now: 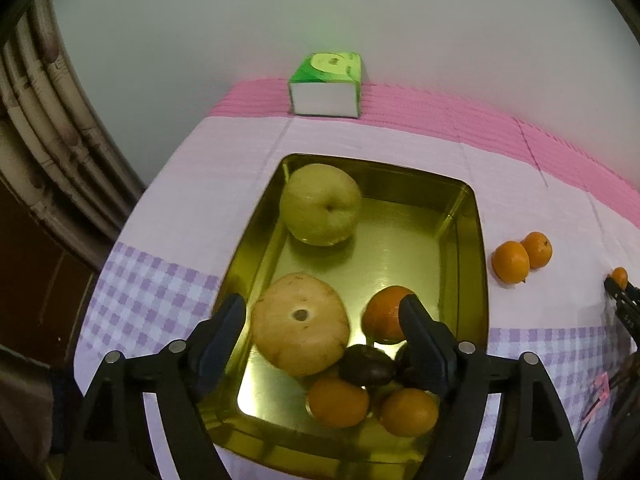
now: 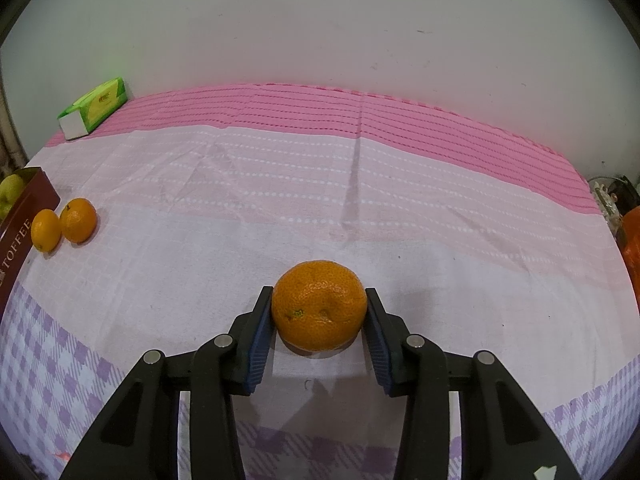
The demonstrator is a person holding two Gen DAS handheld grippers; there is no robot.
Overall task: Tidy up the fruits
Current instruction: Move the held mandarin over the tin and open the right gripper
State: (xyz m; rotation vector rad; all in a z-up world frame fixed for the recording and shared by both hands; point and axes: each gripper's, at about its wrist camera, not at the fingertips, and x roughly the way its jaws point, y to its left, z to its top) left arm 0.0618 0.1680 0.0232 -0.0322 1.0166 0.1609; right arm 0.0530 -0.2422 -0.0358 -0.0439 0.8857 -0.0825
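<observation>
A gold tin (image 1: 400, 252) holds a green pear (image 1: 320, 204), a yellow pear (image 1: 300, 322), three mandarins such as one (image 1: 338, 402) at the near end, and two dark fruits (image 1: 366, 366). My left gripper (image 1: 324, 336) hangs open over the tin's near end; the yellow pear lies between its fingers, untouched. My right gripper (image 2: 319, 320) is shut on a mandarin (image 2: 320, 304) that rests on the cloth, both pads against its sides. Two loose mandarins (image 2: 64, 224) lie beside the tin's maroon wall (image 2: 20, 224); they also show in the left wrist view as mandarins (image 1: 522, 256).
A green tissue box (image 1: 326, 84) stands at the back by the wall, also seen as the box (image 2: 94, 106). A pink and lilac cloth (image 2: 360, 208) covers the table. The table's left edge drops off near pipes (image 1: 52, 140). An orange bag (image 2: 632, 240) sits at the far right.
</observation>
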